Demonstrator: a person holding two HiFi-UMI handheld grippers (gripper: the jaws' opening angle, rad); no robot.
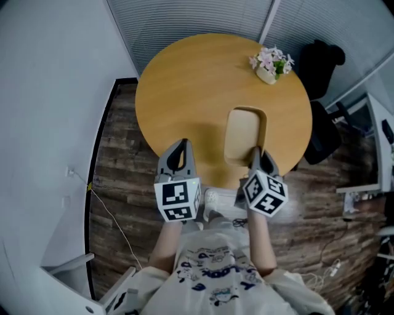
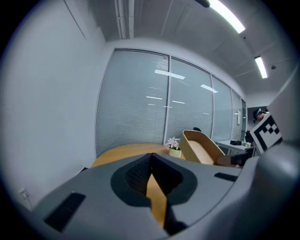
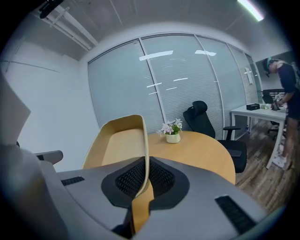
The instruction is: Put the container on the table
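A tan, open container (image 1: 242, 134) is over the near right part of the round wooden table (image 1: 184, 86). My right gripper (image 1: 255, 152) is shut on its near rim. In the right gripper view the rim (image 3: 144, 140) runs upright between the jaws of the right gripper (image 3: 145, 164), and the container (image 3: 117, 140) tilts away to the left. I cannot tell whether its bottom touches the table. My left gripper (image 1: 178, 144) is shut with nothing in it, over the table's near edge to the left of the container. From the left gripper (image 2: 151, 158) the container (image 2: 199, 147) shows at the right.
A small pot of pink flowers (image 1: 271, 63) stands at the table's far right. A black office chair (image 1: 320, 74) is beside the table on the right. A person (image 3: 287, 79) stands at a white desk (image 3: 255, 112). A glass wall (image 1: 203, 18) is behind the table.
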